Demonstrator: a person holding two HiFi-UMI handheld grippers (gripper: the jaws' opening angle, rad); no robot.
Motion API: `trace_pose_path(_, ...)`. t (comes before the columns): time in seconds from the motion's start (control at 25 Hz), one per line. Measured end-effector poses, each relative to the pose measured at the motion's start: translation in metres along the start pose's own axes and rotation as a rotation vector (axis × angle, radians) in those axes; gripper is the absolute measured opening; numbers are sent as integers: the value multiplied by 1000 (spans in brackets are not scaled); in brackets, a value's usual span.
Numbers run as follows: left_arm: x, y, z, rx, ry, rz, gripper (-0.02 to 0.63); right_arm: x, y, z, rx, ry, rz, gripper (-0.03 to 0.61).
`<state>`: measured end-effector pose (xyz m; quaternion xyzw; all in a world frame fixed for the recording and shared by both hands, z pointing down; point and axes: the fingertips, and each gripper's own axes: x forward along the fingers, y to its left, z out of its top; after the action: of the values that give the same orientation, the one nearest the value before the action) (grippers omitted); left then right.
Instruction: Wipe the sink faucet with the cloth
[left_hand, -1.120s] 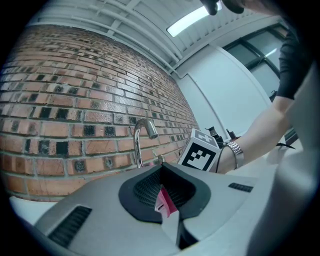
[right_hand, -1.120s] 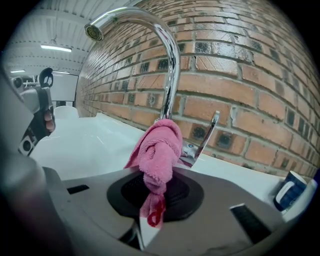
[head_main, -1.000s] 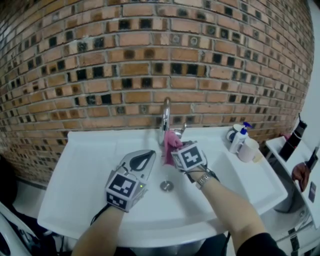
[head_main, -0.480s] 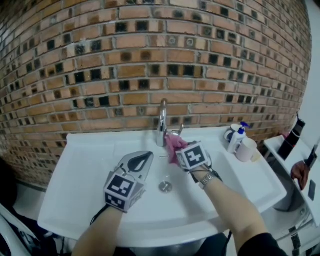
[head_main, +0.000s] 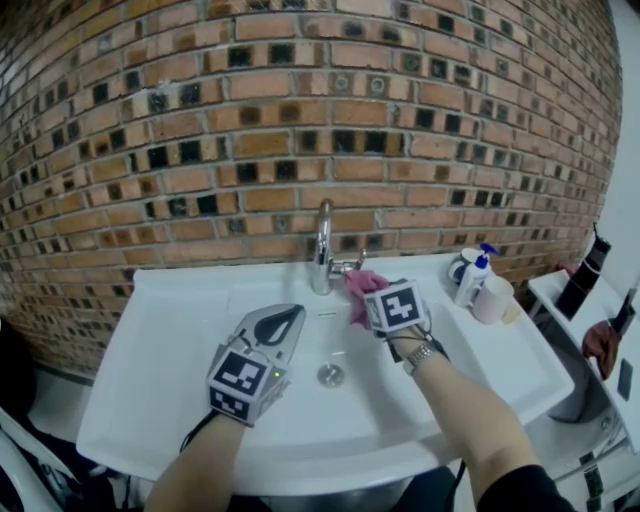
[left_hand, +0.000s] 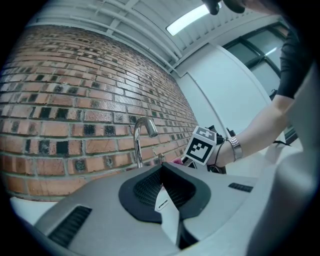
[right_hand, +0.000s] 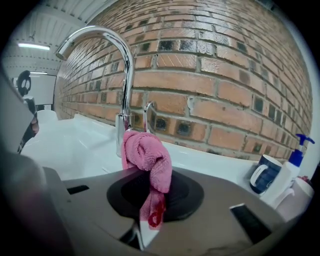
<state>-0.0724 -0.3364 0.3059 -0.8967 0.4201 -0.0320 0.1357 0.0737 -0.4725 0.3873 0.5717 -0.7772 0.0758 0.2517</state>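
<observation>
The chrome faucet (head_main: 322, 245) rises at the back of the white sink (head_main: 190, 330); it also fills the right gripper view (right_hand: 127, 65). My right gripper (head_main: 372, 298) is shut on a bunched pink cloth (head_main: 358, 286), held just right of the faucet's base by the small handle (right_hand: 148, 117). In the right gripper view the cloth (right_hand: 147, 157) covers the base; I cannot tell if it touches. My left gripper (head_main: 283, 322) hovers over the basin left of the drain, shut and holding nothing. From the left gripper view I see the faucet (left_hand: 140, 135) and the right gripper's marker cube (left_hand: 202, 147).
A drain (head_main: 330, 375) sits mid-basin. On the sink's right ledge stand a soap pump bottle (head_main: 474, 275), a dark mug (head_main: 462, 266) and a pale cup (head_main: 495, 298). A brick wall (head_main: 300, 120) backs the sink. A dark bottle (head_main: 585, 280) stands further right.
My right gripper has carried the pink cloth to the right, from under the spout to beside the faucet's base and handle. The left gripper has stayed where it was.
</observation>
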Motion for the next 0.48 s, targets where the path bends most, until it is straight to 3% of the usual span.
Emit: trace_pose_path(0.48, 0, 3, -2, 19, -1, 1, 6, 6, -22, 25, 82, -108, -51, 43)
